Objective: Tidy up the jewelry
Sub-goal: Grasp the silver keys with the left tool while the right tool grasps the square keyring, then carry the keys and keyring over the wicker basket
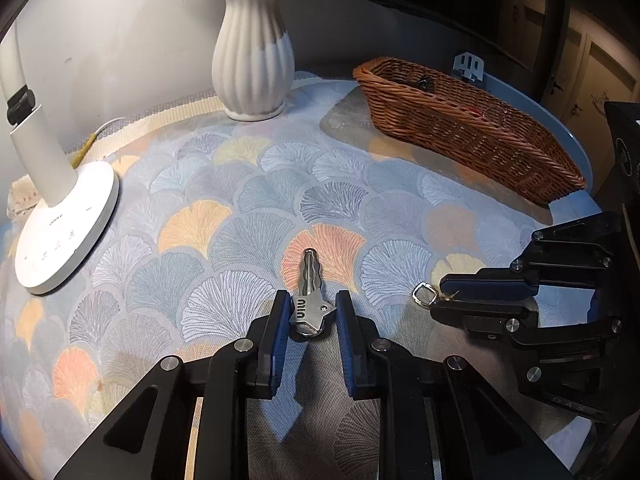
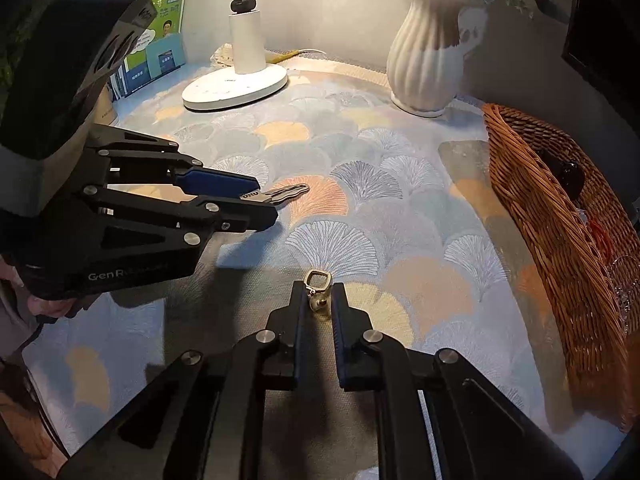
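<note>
A silver key (image 1: 310, 276) (image 2: 290, 191) lies flat on the fan-patterned cloth, blade pointing away. My left gripper (image 1: 312, 300) (image 2: 264, 196) has its blue pads against both sides of the key's head. To its right a small gold clasp (image 1: 423, 294) (image 2: 318, 280) with a squarish ring and a tiny ball sits low on the cloth. My right gripper (image 2: 319, 286) (image 1: 438, 298) is shut on its ball end, and the ring pokes out past the fingertips. A brown wicker basket (image 1: 460, 128) (image 2: 552, 216) stands at the right with a dark item (image 2: 568, 174) and red thread inside.
A white lamp (image 1: 68, 220) (image 2: 236, 84) stands at the left back, and a white ribbed vase (image 1: 252, 60) (image 2: 428, 60) with flowers at the back middle. Booklets (image 2: 160, 40) lean on the wall behind the lamp. A black box (image 1: 624, 152) sits past the table's right edge.
</note>
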`<state>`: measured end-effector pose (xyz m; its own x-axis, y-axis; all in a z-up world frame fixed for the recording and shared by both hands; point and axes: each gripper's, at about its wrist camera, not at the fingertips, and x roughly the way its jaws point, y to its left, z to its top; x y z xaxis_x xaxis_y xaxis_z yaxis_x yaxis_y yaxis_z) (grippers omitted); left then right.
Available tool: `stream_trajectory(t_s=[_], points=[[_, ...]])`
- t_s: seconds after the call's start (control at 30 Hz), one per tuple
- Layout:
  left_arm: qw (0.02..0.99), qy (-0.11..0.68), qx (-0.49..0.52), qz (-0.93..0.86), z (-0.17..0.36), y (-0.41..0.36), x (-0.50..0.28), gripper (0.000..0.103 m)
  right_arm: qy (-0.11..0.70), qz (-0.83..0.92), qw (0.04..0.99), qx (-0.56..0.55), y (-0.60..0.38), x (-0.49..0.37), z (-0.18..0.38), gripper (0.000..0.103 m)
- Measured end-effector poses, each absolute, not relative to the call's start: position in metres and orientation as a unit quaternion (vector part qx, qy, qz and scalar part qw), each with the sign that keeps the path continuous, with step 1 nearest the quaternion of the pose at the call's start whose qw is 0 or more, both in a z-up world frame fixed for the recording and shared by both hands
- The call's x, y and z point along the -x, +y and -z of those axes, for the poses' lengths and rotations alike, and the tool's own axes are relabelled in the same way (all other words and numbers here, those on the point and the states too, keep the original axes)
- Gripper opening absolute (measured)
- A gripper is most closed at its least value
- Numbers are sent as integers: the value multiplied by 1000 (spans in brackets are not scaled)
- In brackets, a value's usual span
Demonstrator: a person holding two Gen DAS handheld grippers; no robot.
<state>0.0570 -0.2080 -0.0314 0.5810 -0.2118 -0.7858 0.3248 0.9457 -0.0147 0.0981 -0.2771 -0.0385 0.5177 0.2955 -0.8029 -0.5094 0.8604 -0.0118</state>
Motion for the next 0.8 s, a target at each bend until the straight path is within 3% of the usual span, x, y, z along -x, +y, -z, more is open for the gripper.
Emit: stream_trajectory(t_s=[0.47, 0.8], points=[[888, 414, -65, 188, -2, -221, -33, 23, 417, -216, 879, 84, -335, -46, 15, 13], [892, 372, -112, 232, -53, -293, -23, 23, 333, -159, 928, 44, -424, -6, -61, 13]])
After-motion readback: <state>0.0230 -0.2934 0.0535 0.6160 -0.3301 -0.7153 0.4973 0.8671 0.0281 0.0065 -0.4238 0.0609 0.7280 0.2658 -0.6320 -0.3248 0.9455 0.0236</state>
